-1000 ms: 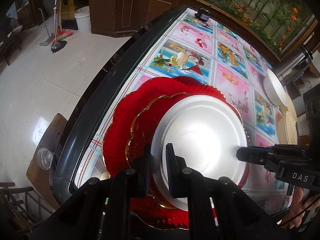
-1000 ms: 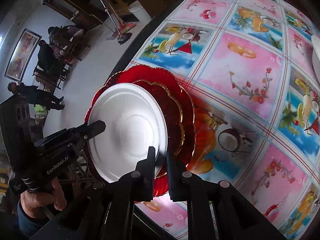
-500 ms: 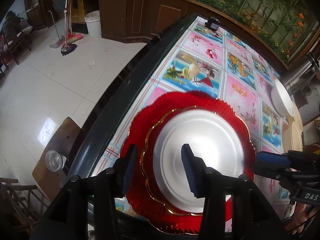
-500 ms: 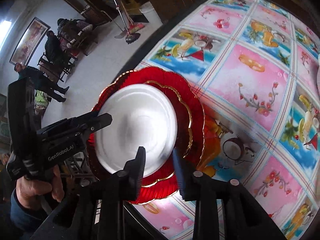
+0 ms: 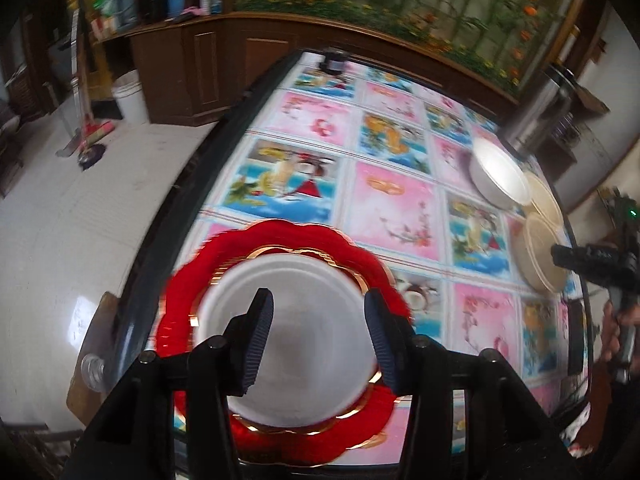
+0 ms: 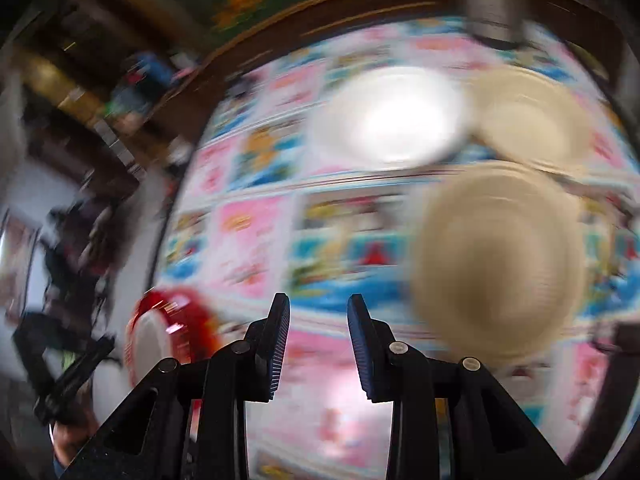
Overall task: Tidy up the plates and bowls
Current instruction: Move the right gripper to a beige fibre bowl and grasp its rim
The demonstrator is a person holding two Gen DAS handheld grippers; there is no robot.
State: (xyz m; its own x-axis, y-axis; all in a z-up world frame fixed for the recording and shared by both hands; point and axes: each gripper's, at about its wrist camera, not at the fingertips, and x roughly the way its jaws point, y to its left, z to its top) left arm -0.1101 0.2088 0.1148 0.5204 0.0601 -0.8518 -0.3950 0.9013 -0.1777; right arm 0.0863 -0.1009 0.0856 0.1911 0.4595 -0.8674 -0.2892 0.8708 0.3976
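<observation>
Table: a long top under a bright oilcloth [image 5: 394,204] of pink and blue fruit-and-flower squares, with a dark rim along its left edge.
Room: pale tiled floor [image 5: 52,216] to the left, a white bucket [image 5: 129,98] and a mop against brown wood cabinets [image 5: 208,64], a flower mural on the far wall.
Plate stack: near the table's left edge — a white plate [image 5: 304,344] on a gold-edged red plate, both on a larger scalloped red plate [image 5: 280,236].
Bowls: at the right edge, a white bowl [image 5: 498,178] at the far end, two tan bowls [image 5: 538,256] just beside it, with a steel urn [image 5: 536,120] behind.
Left gripper [image 5: 318,332]: hangs over the white plate, tongs spread, touching nothing.
Right gripper [image 6: 318,340]: tongs apart, empty, over bare oilcloth with the nearest tan bowl [image 6: 496,264] up to its right.
Hard to make out: the right wrist view is smeared throughout; the plate stack [image 6: 168,332] is a red-and-white blur at its lower left, so the bowls' rims and stacking cannot be told.
Since a second ago: both tongs were pinching the white plate's rim; both have let go and opened, and the right one has swung away from the stack to the bowls.
</observation>
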